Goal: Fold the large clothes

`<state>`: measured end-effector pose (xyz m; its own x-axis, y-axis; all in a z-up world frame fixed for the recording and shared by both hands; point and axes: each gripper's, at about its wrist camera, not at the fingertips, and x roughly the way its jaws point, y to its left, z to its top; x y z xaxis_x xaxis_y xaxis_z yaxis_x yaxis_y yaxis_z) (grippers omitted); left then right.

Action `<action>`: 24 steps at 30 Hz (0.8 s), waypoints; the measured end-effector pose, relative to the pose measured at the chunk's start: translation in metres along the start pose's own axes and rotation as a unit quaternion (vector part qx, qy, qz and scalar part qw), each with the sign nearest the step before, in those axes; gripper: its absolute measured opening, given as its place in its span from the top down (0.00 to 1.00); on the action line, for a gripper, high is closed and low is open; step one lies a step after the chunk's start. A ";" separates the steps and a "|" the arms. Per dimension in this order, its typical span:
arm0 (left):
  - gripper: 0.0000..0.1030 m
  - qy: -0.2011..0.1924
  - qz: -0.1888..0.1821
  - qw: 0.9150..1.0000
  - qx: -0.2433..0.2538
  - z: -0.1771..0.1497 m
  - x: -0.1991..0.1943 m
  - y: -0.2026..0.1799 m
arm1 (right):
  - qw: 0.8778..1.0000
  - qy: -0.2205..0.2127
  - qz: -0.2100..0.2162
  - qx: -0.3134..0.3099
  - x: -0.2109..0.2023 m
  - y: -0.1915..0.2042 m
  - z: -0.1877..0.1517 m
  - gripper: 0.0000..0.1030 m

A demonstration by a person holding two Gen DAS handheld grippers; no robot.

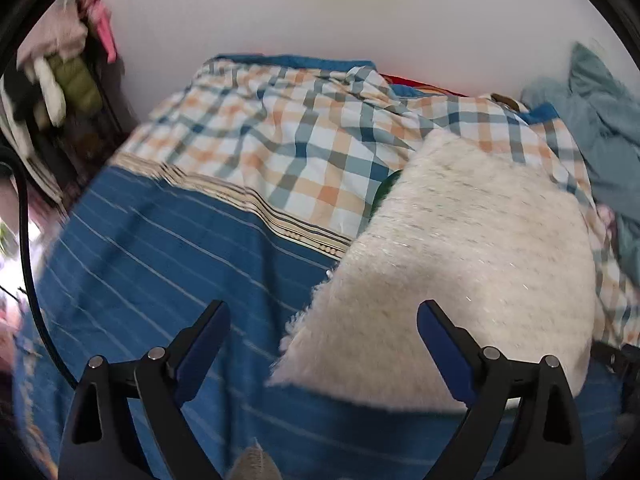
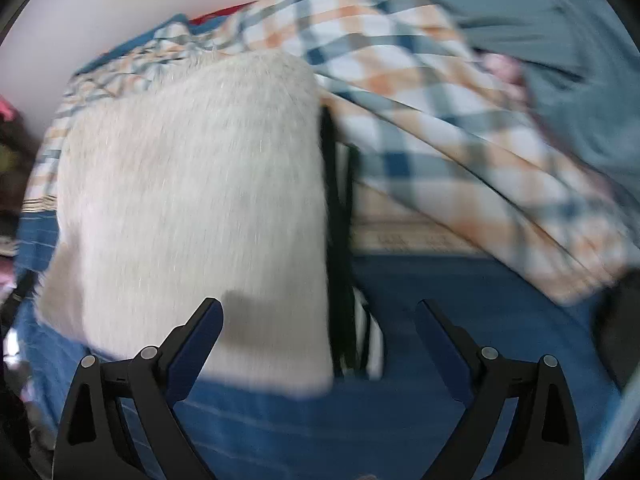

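While both tools hang above the bed, the left hand-held gripper (image 1: 324, 322) has its two fingers spread wide with nothing between them, and the right hand-held gripper (image 2: 319, 320) is spread just as wide and also holds nothing. Below the left one's fingers lies the blue striped bedspread (image 1: 160, 264), and the near corner of a fluffy white sweater (image 1: 460, 256) sits between and just past its fingertips without touching them. In the right wrist view the same white sweater (image 2: 192, 200) lies as a folded, roughly rectangular block on the blue bedspread (image 2: 460, 300), its near edge just ahead of the right gripper's left finger, which throws a dark shadow on the fabric. Along the sweater's right edge a dark green and black garment (image 2: 340, 240) pokes out from under it; its shape is too blurred to tell further. Beyond the sweater a checked sheet (image 1: 280, 140) in white, orange and blue lies rumpled across the far part of the bed, reaching the pale wall (image 1: 320, 12). The sweater's far end rests on this sheet. To the right of the sheet is a heap of grey-blue cloth (image 1: 600, 120), seen again at the upper right of the right wrist view. At the far left of the left wrist view hangs a blurred bundle of clothes (image 1: 60, 60), pink, white and olive.
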<state>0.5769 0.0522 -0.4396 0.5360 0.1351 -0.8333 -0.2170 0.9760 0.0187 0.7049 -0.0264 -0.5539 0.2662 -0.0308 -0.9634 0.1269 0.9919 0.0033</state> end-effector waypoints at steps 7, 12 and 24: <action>0.05 -0.016 -0.026 0.998 0.058 -0.009 -0.101 -0.001 | 0.994 -0.058 -0.092 0.006 -0.146 -0.043 -0.121 0.05; 0.05 -0.024 -0.046 0.996 0.072 -0.021 -0.179 0.006 | 0.989 -0.097 -0.113 0.018 -0.243 -0.029 -0.158 0.05; 0.05 -0.064 -0.081 0.990 0.098 -0.058 -0.370 0.057 | 0.977 -0.170 -0.116 0.050 -0.489 -0.034 -0.283 0.05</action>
<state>0.3188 0.0480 -0.1623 0.6520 -0.0181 -0.7580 0.0364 0.9993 0.0074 0.2995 -0.0106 -0.1590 0.5189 -0.3091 -0.7970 0.3102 0.9369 -0.1614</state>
